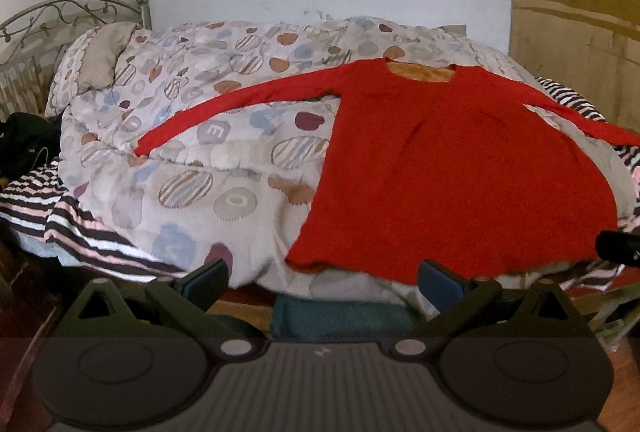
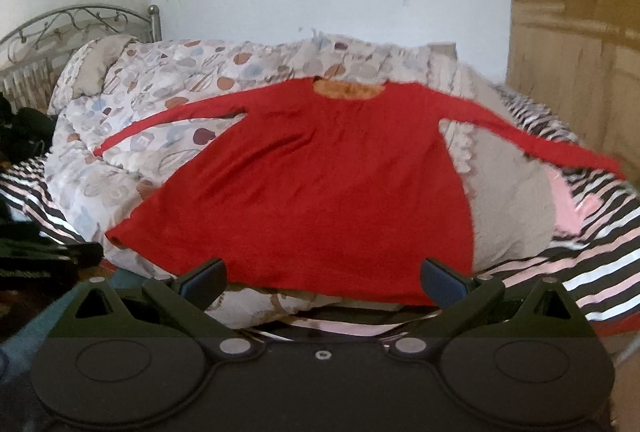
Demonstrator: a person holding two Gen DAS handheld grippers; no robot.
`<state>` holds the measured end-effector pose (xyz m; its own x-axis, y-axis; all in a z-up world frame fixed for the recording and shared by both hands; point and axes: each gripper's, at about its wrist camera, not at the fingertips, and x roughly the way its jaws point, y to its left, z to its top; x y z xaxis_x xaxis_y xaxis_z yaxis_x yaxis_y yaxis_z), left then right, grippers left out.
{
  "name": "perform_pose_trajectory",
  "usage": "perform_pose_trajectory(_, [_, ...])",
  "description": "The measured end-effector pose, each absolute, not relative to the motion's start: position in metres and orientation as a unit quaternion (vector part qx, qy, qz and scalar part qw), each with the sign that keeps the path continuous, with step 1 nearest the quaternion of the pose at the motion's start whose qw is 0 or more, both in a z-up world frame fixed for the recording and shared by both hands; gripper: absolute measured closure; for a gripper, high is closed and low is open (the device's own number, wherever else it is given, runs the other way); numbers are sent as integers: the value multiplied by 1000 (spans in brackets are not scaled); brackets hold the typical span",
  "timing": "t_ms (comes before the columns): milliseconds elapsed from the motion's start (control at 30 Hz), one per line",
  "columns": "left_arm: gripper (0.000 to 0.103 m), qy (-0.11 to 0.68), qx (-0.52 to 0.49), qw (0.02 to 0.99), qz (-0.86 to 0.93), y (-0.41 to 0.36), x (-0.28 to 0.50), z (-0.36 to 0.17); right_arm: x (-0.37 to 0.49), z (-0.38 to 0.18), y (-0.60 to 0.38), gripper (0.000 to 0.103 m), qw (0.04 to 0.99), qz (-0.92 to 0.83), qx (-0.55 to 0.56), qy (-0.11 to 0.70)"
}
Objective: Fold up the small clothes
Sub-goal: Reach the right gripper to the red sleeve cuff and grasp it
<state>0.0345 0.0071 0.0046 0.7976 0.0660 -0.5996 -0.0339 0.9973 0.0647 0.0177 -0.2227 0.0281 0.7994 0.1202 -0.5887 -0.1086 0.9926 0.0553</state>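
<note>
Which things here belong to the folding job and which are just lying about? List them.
For the job:
- red long-sleeved top, spread flat
- left claw, open
- right claw, open

Lying about:
- patterned quilt
- striped sheet
- pillow
- metal headboard
- black clothes

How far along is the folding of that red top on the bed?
Done: the red top lies spread flat on the quilt, sleeves out. In hand: nothing; the left hand-held gripper and right hand-held gripper are open near its hem. Left: every fold.
</note>
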Motion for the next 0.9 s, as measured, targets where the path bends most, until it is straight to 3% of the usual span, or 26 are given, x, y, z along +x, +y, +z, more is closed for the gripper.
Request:
perform_pose_trajectory(467, [0, 294, 52, 954, 25, -2, 139, 35, 102, 34, -261, 0, 943, -15, 51, 330])
perform_pose_trajectory(900, [0, 307, 67, 949, -3, -31, 234, 26, 167, 22, -304, 0, 941, -68, 57, 327])
